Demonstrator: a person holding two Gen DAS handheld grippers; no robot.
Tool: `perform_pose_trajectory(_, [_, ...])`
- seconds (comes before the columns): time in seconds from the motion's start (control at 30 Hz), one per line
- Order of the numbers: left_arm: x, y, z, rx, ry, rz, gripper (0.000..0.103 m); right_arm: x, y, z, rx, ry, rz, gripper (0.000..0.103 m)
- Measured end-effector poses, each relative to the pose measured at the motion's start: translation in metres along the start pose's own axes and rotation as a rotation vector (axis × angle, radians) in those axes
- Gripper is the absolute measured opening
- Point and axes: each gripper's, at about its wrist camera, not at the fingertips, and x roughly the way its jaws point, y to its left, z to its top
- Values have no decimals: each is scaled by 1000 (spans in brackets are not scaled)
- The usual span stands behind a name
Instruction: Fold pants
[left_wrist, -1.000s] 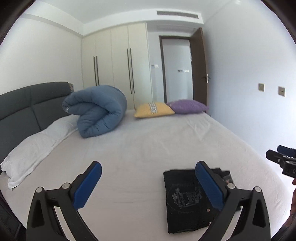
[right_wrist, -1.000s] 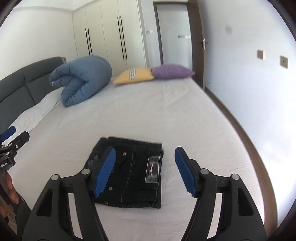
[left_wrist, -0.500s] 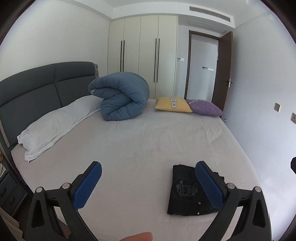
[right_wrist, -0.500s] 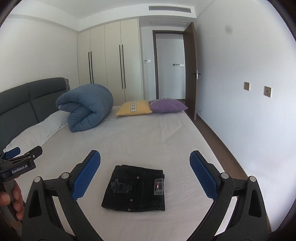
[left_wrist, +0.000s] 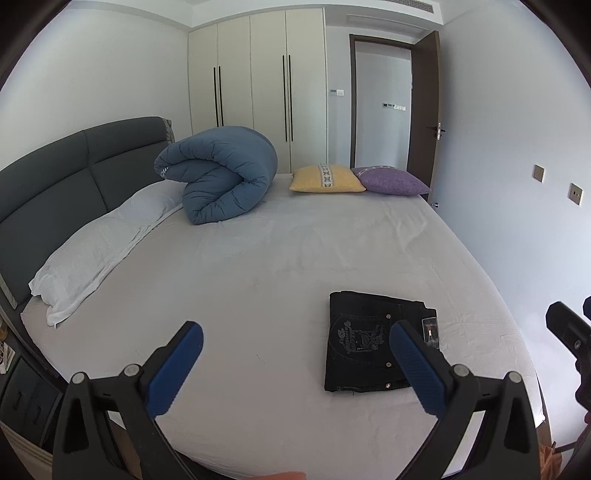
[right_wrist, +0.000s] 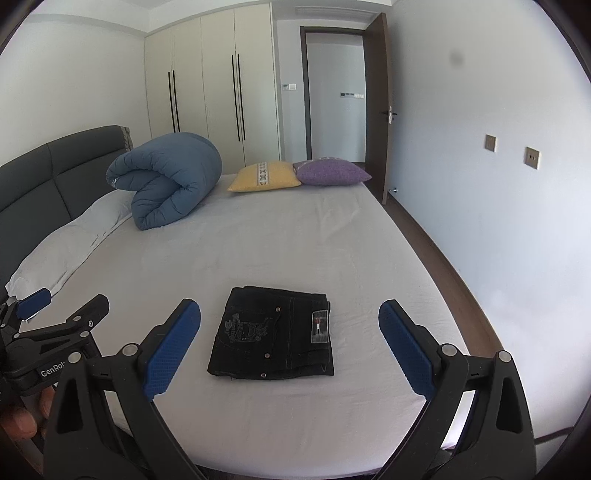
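Observation:
The black pants (right_wrist: 275, 334) lie folded into a compact rectangle on the white bed sheet (right_wrist: 295, 240), near the bed's front edge; they also show in the left wrist view (left_wrist: 373, 350). My right gripper (right_wrist: 290, 339) is open and empty, held back from the pants and above them. My left gripper (left_wrist: 295, 354) is open and empty, to the left of the pants and apart from them. The left gripper also shows at the left edge of the right wrist view (right_wrist: 55, 314).
A rolled blue duvet (left_wrist: 221, 177), a yellow cushion (left_wrist: 325, 179) and a purple cushion (left_wrist: 388, 181) lie at the far side. White pillows (left_wrist: 99, 251) line the grey headboard (left_wrist: 55, 177) on the left. A wall (right_wrist: 498, 184) runs along the right.
Both grippers have pulled back and up from the folded pants. The right gripper's fingers have opened wider. The pants have stayed in place.

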Motion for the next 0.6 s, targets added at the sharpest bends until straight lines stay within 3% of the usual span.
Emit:
perform_pose_trajectory(0.23, [12,-4,-8,8,30,4,103,30,-1,-12,-16,33,-12,99])
perform_pose_trajectory(0.6, [17,-5,-12,5,45,8,103,42,1,-13,-26,45,-1,99])
